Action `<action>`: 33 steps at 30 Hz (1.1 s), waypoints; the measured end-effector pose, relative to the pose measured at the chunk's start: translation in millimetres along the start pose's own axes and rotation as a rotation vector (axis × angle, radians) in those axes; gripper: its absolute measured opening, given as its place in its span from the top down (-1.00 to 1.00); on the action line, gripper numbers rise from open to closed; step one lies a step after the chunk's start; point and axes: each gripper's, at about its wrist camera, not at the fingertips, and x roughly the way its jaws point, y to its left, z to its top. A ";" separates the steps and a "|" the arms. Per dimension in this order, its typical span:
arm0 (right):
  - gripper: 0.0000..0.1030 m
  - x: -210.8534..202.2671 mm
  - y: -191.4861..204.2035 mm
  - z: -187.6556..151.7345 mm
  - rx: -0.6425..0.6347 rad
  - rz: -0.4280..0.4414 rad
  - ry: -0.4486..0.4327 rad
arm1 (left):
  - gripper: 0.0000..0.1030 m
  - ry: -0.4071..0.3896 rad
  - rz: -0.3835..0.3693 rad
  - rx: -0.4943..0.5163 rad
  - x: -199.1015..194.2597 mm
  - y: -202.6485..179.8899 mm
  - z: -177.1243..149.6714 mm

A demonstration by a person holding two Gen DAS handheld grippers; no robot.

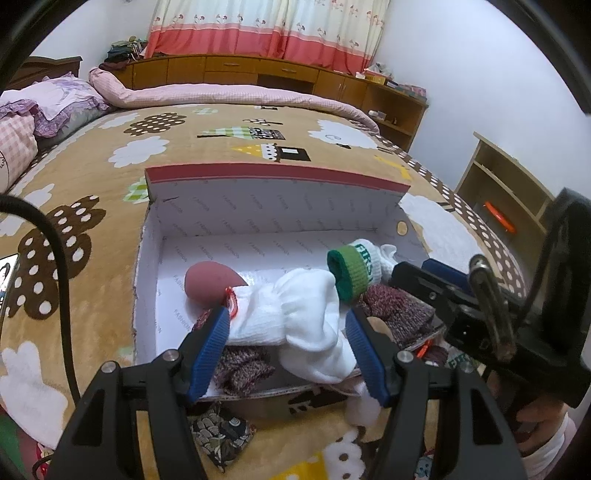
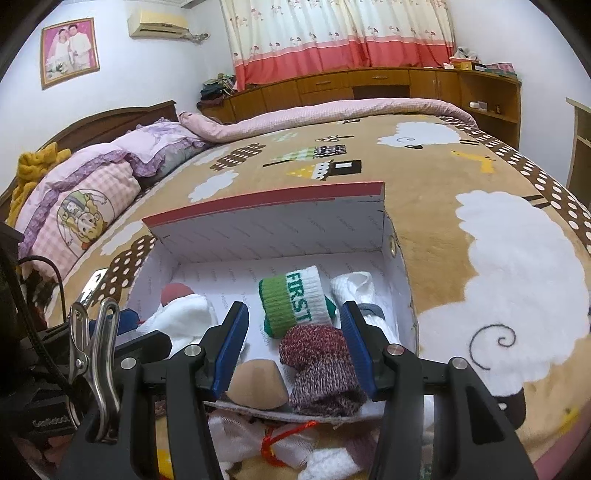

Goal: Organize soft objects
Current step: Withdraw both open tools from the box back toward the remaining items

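Left wrist view shows the left gripper [image 1: 286, 328] with jaws parted around a white sock [image 1: 295, 317] draped over the box [image 1: 277, 206] on the bed [image 1: 92, 177], pads apparently not pressing it, while the right gripper [image 2: 293, 347], jaws released, hovers over a maroon sock [image 2: 321, 365] inside

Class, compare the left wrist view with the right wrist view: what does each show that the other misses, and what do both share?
Only the left wrist view shows the dark patterned fabric pouch outside the box and the orange item on the pale shelf. Only the right wrist view shows the framed wall photo, the air conditioner and the tan cone-shaped sponge. Both show the open white cardboard box and the green-cuffed white sock roll.
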 end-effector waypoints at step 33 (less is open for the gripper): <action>-0.03 -57.8 -9.0 -36.9 0.018 -0.022 -0.031 | -0.34 0.013 0.023 -0.019 -34.9 13.0 -27.2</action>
